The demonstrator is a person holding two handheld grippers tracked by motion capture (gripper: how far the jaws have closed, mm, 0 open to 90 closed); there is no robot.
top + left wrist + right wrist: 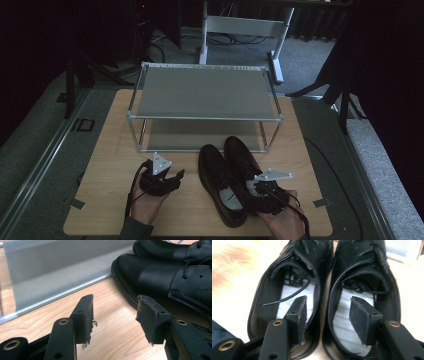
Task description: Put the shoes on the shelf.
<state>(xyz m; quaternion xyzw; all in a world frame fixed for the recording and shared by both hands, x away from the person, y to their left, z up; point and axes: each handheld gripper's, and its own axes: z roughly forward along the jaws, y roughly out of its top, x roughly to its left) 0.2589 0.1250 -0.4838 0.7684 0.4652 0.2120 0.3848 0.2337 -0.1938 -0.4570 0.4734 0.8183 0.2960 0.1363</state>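
Straddling both shoes' (324,290) inner walls, right hand-held gripper (327,312) hides their heels

Each hand-held gripper, left (176,176) and right (260,187), is black, topped by a grey three-cornered plate and trailing a black cable. Its blocky jaws carry worn, frayed pads (89,315) and brass-ringed holes. A dark sleeve (134,231) covers the left wrist.

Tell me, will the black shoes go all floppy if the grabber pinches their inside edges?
Probably not much. The two black shoes look like smooth leather with firm soles, so they should keep their shape. The shiny toe might be slippery. The loose lace would likely dangle. The right gripper straddles both inner walls, so both may lift together.
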